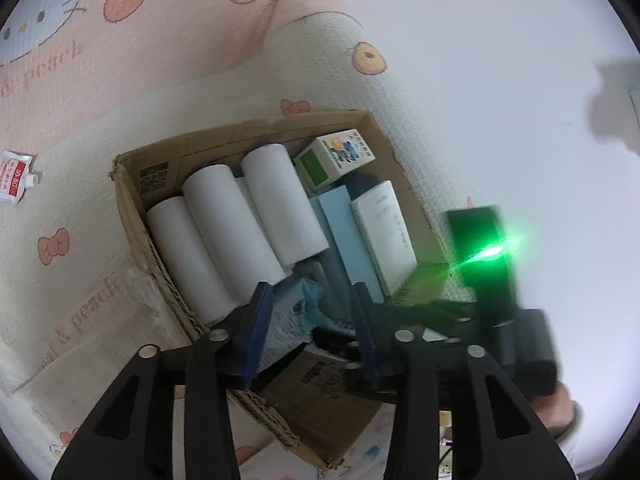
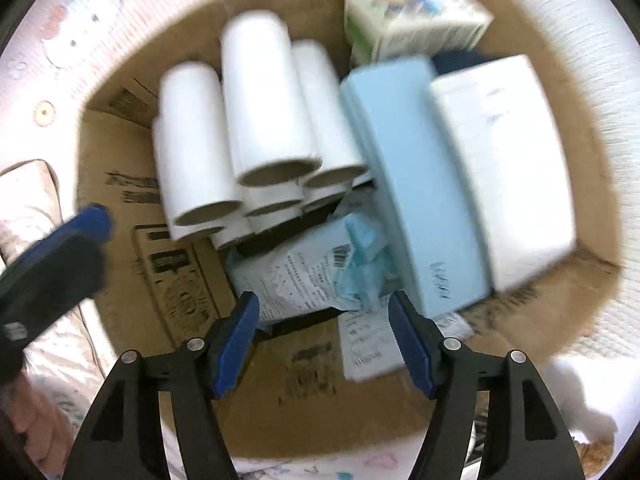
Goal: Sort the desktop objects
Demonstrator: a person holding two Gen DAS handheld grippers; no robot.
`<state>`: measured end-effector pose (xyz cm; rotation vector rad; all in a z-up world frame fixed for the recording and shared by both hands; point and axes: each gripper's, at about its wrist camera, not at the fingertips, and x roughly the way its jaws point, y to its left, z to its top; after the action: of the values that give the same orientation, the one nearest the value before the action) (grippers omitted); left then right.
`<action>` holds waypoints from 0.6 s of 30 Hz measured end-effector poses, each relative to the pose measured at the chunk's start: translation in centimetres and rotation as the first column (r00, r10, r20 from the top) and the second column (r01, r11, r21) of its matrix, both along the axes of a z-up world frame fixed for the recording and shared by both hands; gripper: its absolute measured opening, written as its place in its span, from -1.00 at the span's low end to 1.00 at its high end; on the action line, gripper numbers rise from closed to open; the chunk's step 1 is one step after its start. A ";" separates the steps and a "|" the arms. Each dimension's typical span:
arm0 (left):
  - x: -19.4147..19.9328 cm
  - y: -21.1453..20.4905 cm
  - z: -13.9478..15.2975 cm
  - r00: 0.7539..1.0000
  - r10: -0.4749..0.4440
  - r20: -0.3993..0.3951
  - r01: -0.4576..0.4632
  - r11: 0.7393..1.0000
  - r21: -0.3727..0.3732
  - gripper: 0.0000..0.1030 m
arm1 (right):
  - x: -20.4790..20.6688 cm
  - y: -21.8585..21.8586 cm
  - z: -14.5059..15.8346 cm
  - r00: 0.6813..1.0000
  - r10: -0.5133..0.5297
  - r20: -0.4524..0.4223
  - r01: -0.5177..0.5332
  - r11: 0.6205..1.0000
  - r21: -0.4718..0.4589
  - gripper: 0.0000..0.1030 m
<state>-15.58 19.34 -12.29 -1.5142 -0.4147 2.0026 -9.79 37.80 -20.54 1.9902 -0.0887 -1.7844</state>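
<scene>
Cardboard box point(image 2: 120, 168): brown, black print. Paper rolls point(image 2: 264, 96): white, brown cores. Long box point(image 2: 416, 184): pale blue. Box beside it point(image 2: 508, 168): white. Small carton point(image 1: 336, 156): green-and-white, cartoon print. Mat point(image 1: 80, 92): cream and pink, cat and peach pattern. Tongs point(image 2: 326, 340): black, blue pads.

rough brown cardboard box point(image 1: 132, 200); matt white paper rolls point(image 2: 260, 100) — smooth

Cardboard box point(image 2: 120, 184): open, brown.
White rolls point(image 2: 264, 112): stacked on their sides, left half.
Blue box point(image 2: 416, 184), white box point(image 2: 504, 168): side by side, right.
Crumpled packet point(image 2: 304, 276): near edge.
</scene>
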 end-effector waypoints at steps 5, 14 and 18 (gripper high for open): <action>1.6 0.5 1.0 0.997 -0.025 -0.067 0.027 0.999 0.021 0.03 | 0.7 2.5 3.6 0.990 -0.073 -0.120 0.071 0.997 -0.027 0.28; 3.2 -0.3 1.8 0.990 -0.041 -0.132 0.051 0.996 0.072 0.03 | 3.5 2.4 6.8 0.933 -0.093 -0.347 0.111 0.993 0.033 0.29; 3.5 -1.8 1.5 0.995 -0.040 -0.089 0.050 0.992 0.117 0.00 | 3.4 0.5 8.3 0.916 -0.081 -0.392 0.112 0.992 0.057 0.29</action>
<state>-12.11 17.58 -10.79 -1.3478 -0.4523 1.9641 -6.43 38.26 -12.28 1.6649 0.0121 -2.2450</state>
